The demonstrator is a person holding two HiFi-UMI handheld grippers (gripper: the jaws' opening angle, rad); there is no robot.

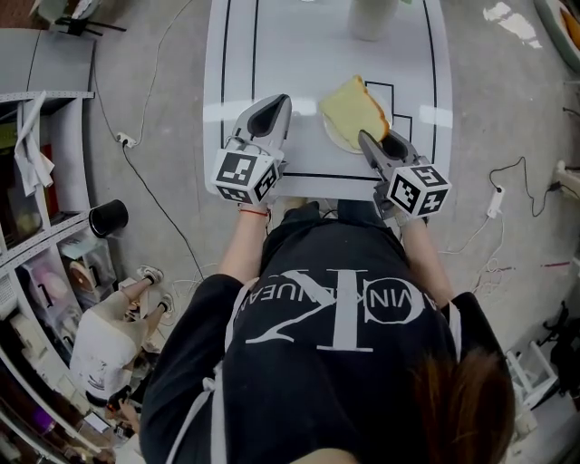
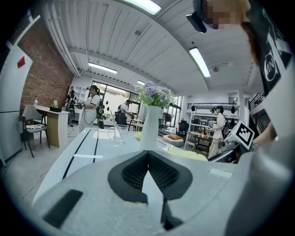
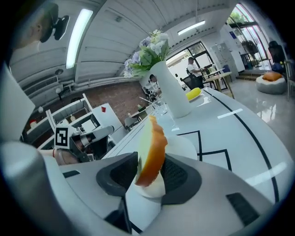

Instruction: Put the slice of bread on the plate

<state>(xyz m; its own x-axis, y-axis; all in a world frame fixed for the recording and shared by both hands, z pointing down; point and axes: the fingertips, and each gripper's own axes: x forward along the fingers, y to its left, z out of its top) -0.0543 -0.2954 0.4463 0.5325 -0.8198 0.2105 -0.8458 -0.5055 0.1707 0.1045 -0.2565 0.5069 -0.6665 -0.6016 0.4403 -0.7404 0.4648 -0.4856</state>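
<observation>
A slice of bread (image 1: pixel 353 111) with a brown crust stands tilted on its edge over a small white plate (image 1: pixel 337 136) near the front edge of the white table (image 1: pixel 299 54). In the right gripper view the bread (image 3: pixel 152 143) rises between the jaws of my right gripper (image 3: pixel 151 159), with its lower edge on the plate (image 3: pixel 185 145). A gap shows beside the left pad, so the jaws stand open around the slice. My left gripper (image 1: pixel 272 111) hovers to the left of the plate, shut and holding nothing; its pads meet at their tips (image 2: pixel 148 153).
A tall white vase (image 1: pixel 372 18) of flowers stands at the far middle of the table, with a glass jug (image 2: pixel 117 134) and a yellow object (image 3: pixel 193 94) beyond it. Black lines mark the tabletop. Cables lie on the floor at both sides, and shelving stands at the left.
</observation>
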